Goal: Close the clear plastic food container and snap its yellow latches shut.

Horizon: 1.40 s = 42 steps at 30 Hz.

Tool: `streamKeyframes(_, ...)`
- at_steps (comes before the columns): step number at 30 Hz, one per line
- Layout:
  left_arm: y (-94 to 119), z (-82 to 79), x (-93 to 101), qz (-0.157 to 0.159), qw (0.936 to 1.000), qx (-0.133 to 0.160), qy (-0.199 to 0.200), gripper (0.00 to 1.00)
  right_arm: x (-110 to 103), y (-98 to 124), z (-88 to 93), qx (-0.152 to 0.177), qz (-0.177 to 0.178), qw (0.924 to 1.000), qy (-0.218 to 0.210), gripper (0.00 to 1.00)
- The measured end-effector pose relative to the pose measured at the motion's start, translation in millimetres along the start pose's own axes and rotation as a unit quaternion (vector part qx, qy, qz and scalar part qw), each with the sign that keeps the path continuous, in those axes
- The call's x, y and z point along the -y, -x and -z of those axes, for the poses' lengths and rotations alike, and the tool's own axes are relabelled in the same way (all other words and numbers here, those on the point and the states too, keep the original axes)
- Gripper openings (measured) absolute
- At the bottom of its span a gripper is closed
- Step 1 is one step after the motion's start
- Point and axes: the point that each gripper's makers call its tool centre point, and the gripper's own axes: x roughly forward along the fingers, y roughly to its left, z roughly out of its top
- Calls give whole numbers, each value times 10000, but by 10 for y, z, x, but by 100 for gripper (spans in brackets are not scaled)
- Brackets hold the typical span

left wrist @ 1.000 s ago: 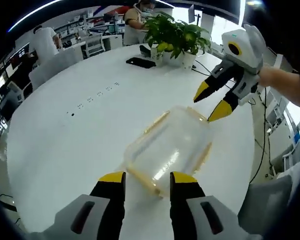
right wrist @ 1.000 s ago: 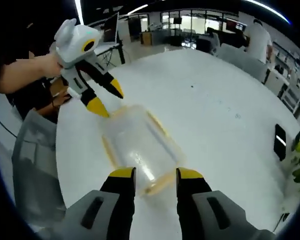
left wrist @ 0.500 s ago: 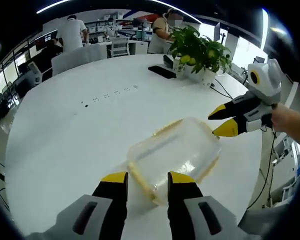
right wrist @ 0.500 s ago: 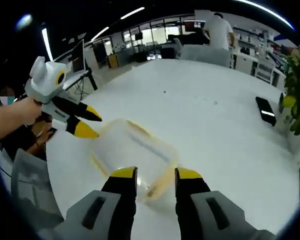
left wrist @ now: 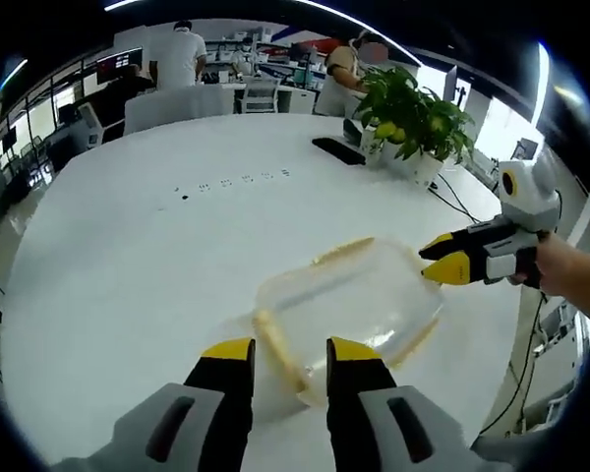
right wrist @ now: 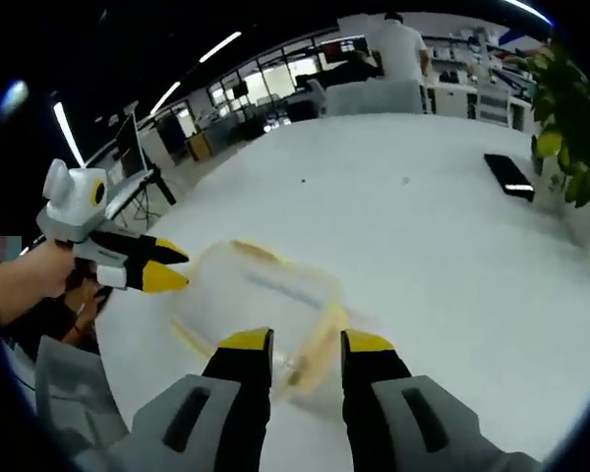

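The clear plastic container (left wrist: 349, 300) lies on the round white table (left wrist: 128, 256), with yellow latches (left wrist: 342, 250) along its edges. My left gripper (left wrist: 287, 352) is open at its near end, a yellow latch strip between the jaws. My right gripper (left wrist: 441, 259), held by a hand, points at the container's far right corner. In the right gripper view the container (right wrist: 261, 290) lies just ahead of my open right gripper (right wrist: 305, 342), a yellow latch (right wrist: 320, 339) between its jaws. There my left gripper (right wrist: 165, 266) reaches the container's far left side with its jaws slightly apart.
A potted plant (left wrist: 408, 103) and a black phone (left wrist: 336, 149) sit at the table's far side, with the same phone (right wrist: 508, 187) showing in the right gripper view. People stand by desks beyond. A grey chair (right wrist: 69, 393) stands by the table edge.
Both views have swung as the hands moved. The right gripper has dropped from above the container to its far corner, jaws looking closer together. The container has stayed in place.
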Motion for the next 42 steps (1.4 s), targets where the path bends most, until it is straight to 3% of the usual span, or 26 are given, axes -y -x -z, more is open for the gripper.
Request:
streamKeyframes(20, -8, 6, 0, -123, 9978, 376, 533, 16, -19, -11, 31, 256, 205, 9988, -360, 24)
streamKeyframes(42, 2, 50, 26, -381, 9893, 645, 1256, 17, -27, -23, 73, 351, 329, 9922, -1148, 26)
